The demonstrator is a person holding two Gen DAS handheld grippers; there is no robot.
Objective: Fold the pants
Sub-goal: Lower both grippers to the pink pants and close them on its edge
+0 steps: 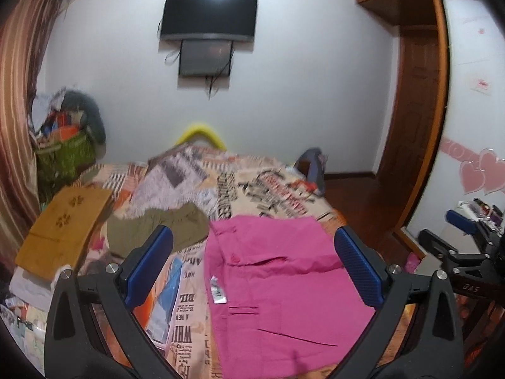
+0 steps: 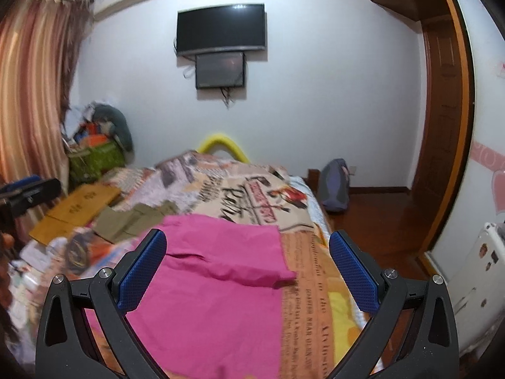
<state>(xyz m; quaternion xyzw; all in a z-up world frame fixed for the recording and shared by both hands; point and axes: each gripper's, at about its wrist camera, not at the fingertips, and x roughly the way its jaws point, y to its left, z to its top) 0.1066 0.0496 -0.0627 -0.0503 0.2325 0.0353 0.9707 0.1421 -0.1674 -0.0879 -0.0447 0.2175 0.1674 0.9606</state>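
Pink pants [image 1: 277, 287] lay flat, partly folded, on the printed bedspread [image 1: 252, 186]. Left gripper [image 1: 252, 263] and right gripper [image 2: 247, 267] hovered above them, fingers spread wide, holding nothing. Olive garment [image 1: 157, 227] and brown garment [image 1: 63, 237] lay left of the pants.

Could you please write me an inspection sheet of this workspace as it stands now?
Surface: bed covered with a newspaper-print spread; partly bare.
Job's things: pink pants lying flat on the spread, partly folded, white label showing; held by neither gripper.
Clutter: olive garment, mustard folded cloth, green bag piled with items by the curtain.
Grippers: left gripper open above the pants; right gripper open above the pants' right edge; fingers empty.
Cables: loose wires hanging below the wall screens.
Surroundings: wall television, wooden door, backpack on the floor.
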